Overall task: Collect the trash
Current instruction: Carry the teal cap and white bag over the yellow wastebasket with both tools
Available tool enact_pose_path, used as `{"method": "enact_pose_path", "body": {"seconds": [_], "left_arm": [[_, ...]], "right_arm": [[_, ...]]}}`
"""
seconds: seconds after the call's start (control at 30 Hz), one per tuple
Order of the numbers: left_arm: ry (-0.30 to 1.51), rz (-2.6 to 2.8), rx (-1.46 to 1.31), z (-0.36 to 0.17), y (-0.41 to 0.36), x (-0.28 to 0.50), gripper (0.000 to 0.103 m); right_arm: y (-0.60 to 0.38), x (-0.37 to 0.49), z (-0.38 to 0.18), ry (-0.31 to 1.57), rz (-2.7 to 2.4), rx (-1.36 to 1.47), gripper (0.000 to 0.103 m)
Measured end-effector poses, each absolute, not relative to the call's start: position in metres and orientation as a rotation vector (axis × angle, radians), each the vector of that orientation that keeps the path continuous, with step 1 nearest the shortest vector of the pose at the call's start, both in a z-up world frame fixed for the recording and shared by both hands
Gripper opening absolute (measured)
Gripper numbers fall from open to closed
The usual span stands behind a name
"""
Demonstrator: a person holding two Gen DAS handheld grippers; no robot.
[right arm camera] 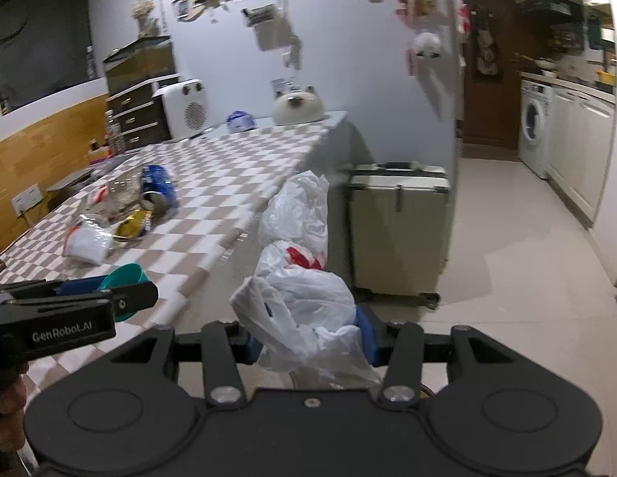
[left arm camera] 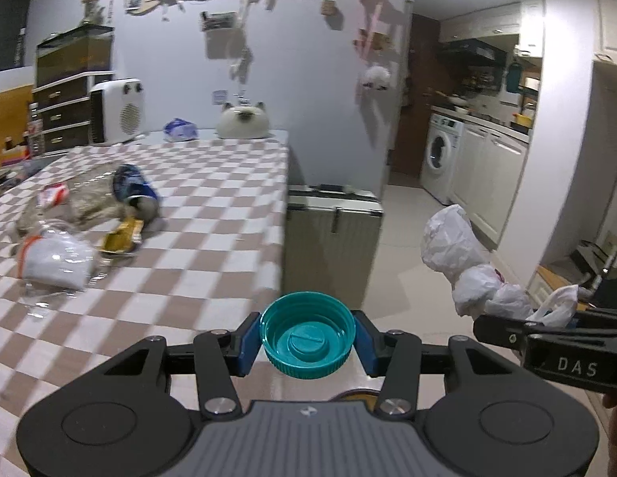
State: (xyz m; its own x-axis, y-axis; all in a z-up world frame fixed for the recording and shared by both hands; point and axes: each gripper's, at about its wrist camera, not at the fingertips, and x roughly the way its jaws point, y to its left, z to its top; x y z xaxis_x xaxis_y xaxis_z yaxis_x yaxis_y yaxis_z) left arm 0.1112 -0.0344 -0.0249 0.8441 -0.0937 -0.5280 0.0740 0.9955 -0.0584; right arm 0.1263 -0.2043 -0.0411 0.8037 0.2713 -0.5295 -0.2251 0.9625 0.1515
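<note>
My left gripper (left arm camera: pixel 307 344) is shut on a teal plastic lid (left arm camera: pixel 307 336), its hollow side facing the camera, just off the near edge of the checked table (left arm camera: pixel 213 214). My right gripper (right arm camera: pixel 308 338) is shut on a crumpled white plastic bag (right arm camera: pixel 304 278) with a red print, which stands up between the blue pads. The same bag (left arm camera: pixel 463 262) shows at the right of the left wrist view. The lid (right arm camera: pixel 123 276) shows at the left of the right wrist view. A heap of trash (left arm camera: pixel 82 222) lies on the table: a crushed blue can, a gold wrapper, clear plastic packs.
A pale hard-shell suitcase (left arm camera: pixel 332 234) stands on the floor beside the table's end. A white fan heater (left arm camera: pixel 115 109), a cat-shaped holder (left arm camera: pixel 243 121) and a blue packet (left arm camera: pixel 180 129) sit at the table's far end. Kitchen cabinets and a washing machine (left arm camera: pixel 441 155) line the right.
</note>
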Motion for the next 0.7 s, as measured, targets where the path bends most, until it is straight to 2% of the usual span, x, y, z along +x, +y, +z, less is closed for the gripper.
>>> {"method": "enact_pose_path", "body": {"seconds": [0.27,0.7], "left_arm": [[0.611,-0.183,-0.01,-0.046,-0.095,0.11,0.05],[0.8,-0.309,-0.03,-0.139,-0.163,0.15,0.05]], "right_arm": [[-0.264,0.102,-0.061,0.589,0.159,0.123,0.048],[-0.338,0.098,-0.141,0.721,0.004,0.198,0.048]]}}
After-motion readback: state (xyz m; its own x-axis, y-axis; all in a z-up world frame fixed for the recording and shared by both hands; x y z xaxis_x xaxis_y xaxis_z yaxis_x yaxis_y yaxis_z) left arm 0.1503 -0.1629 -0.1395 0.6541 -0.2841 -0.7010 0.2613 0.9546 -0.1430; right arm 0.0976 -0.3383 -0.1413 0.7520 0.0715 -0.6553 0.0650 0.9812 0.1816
